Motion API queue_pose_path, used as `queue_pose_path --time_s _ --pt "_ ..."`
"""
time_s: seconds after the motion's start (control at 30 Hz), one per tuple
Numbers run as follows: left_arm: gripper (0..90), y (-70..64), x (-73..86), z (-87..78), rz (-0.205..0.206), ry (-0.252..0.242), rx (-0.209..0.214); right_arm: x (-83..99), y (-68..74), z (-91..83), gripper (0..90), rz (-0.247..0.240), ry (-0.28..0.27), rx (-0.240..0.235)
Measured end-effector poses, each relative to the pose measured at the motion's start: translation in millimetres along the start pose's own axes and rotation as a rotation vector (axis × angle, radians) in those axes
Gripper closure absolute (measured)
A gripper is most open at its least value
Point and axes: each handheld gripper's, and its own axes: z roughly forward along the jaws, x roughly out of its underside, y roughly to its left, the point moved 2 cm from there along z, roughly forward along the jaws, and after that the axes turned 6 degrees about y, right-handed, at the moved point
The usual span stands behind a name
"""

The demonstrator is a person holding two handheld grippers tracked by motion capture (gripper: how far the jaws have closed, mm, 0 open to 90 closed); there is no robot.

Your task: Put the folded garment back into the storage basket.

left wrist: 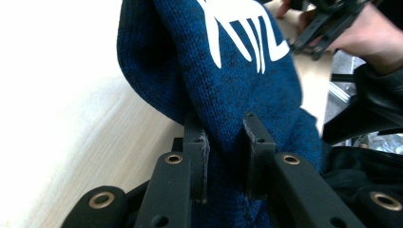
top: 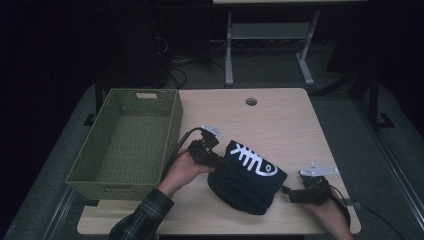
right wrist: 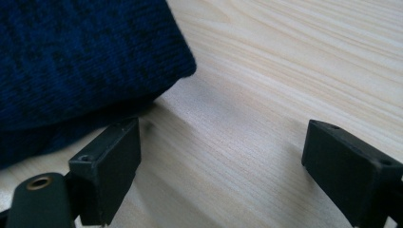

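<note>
Left gripper (left wrist: 225, 156) pinching a fold of the dark blue knit garment (top: 247, 177); right gripper (right wrist: 221, 166) spread wide and empty.

Your left jaws clamp the cloth's near-left edge, beside the green woven basket (top: 172, 125) on the table (top: 280, 120). Keep that pinch firm and bring your right gripper onto the hem farthest from the basket before lifting. How deep the fold sits between the jaws is hidden, and the garment's underside cannot be made out.

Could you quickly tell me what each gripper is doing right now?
Left gripper: closed on the dark blue knit garment.
Right gripper: open, holding nothing.
</note>
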Motion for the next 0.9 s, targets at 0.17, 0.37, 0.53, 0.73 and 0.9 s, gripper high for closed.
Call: queue_pose_path --time_s 0.17,0.37,0.53,0.73,0.9 --pt "76.0 -5.4 -9.2 -10.7 0.022 0.007 -0.001 0.0 0.0 0.1 12.4 0.0 -0.001 0.0" --pt "76.1 -8.4 -17.4 -23.7 0.041 0.013 -0.008 -0.1 0.0 0.1 12.4 0.0 -0.001 0.0" --pt "76.0 -9.8 -22.0 -36.9 0.033 0.003 -0.004 -0.1 0.0 0.1 12.4 0.0 -0.001 0.0" --pt "75.9 -12.3 -25.8 -55.5 0.035 -0.007 -0.002 -0.1 0.1 0.1 12.4 0.001 -0.002 0.0" --pt "75.8 -15.5 -28.2 -69.5 0.06 0.006 -0.001 -0.1 0.0 0.1 12.4 0.001 -0.001 0.0"
